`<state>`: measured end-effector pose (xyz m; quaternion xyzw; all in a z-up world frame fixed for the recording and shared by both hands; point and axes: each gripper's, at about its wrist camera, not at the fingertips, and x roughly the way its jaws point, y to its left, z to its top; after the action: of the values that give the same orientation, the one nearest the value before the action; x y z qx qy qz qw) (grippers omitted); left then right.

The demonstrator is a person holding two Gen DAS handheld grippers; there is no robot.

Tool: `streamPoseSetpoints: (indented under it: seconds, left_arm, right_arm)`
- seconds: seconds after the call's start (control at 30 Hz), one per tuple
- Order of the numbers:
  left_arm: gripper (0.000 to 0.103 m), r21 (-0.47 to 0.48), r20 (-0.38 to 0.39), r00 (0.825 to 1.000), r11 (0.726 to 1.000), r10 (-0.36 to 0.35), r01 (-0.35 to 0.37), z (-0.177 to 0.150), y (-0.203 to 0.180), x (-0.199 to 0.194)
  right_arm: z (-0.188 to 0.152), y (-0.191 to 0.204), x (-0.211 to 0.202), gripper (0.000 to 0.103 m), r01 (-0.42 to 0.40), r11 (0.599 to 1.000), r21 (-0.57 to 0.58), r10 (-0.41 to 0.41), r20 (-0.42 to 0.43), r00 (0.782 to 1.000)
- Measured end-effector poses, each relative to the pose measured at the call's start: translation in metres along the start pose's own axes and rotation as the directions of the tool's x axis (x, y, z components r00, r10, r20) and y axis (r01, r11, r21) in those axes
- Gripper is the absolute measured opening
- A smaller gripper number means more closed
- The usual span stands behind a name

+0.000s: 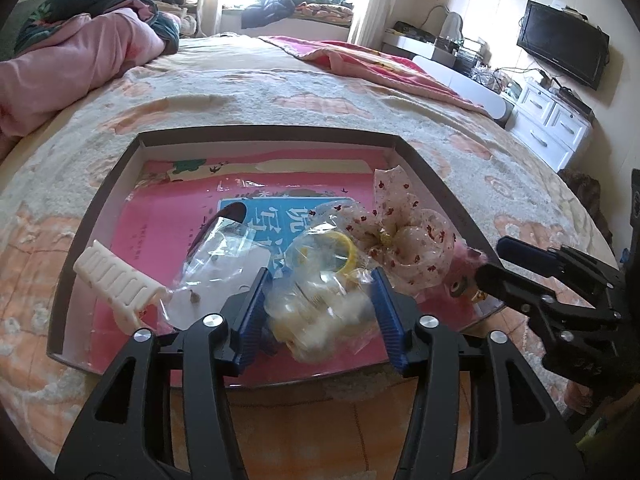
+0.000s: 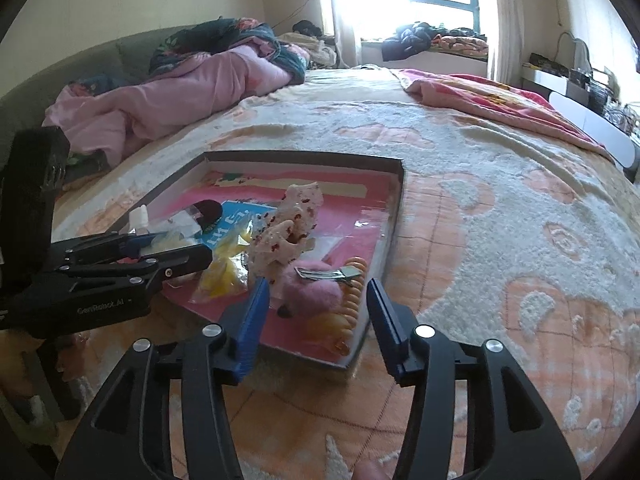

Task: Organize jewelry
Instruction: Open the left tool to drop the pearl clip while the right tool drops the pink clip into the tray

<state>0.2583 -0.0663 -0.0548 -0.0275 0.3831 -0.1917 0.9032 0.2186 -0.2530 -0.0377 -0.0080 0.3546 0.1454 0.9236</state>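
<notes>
A shallow box (image 1: pixel 100 196) is sitting on the bed (image 1: pixel 280 92), filling the middle of the left wrist frame. Inside it, a comb (image 1: pixel 116 284) is lying at lower left, plastic bags (image 1: pixel 320 280) at centre, and a bow (image 1: pixel 400 232) to their right. A heap of bedding (image 1: pixel 80 40) is lying at upper left, behind the box. A television (image 1: pixel 564 48) is hanging at upper right.

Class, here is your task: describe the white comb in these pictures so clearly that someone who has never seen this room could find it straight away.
Start at the shallow dark-rimmed tray lying on the bed. Look to its near left corner, beside the clear plastic bags. The white comb lies there: a flat, hard, ridged white piece, unlike the soft, crinkly things around it.
</notes>
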Motion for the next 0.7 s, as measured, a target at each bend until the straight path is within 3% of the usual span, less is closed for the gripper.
streamPoseSetpoints:
  seconds: [0.23, 0.4, 0.7]
  left_arm:
    - [0.057, -0.012, 0.014, 1.0, 1.0, 0.008, -0.008, 0.0, 0.004, -0.008]
    - [0.063, -0.02, 0.033, 0.999, 1.0, 0.011, -0.01, -0.002, 0.006, -0.023]
    - [0.07, -0.025, 0.052, 0.998, 0.999, 0.029, -0.028, -0.005, 0.008, -0.043]
  right_arm:
    - [-0.007, -0.003, -0.018, 0.061, 0.025, 0.999, 0.024, -0.026, 0.026, 0.999]
    - [-0.009, -0.003, -0.032, 0.073, 0.027, 0.999, 0.046, -0.029, 0.055, 0.998]
    - [-0.012, 0.003, -0.049, 0.081, 0.036, 0.998, 0.044, -0.04, 0.08, 0.996]
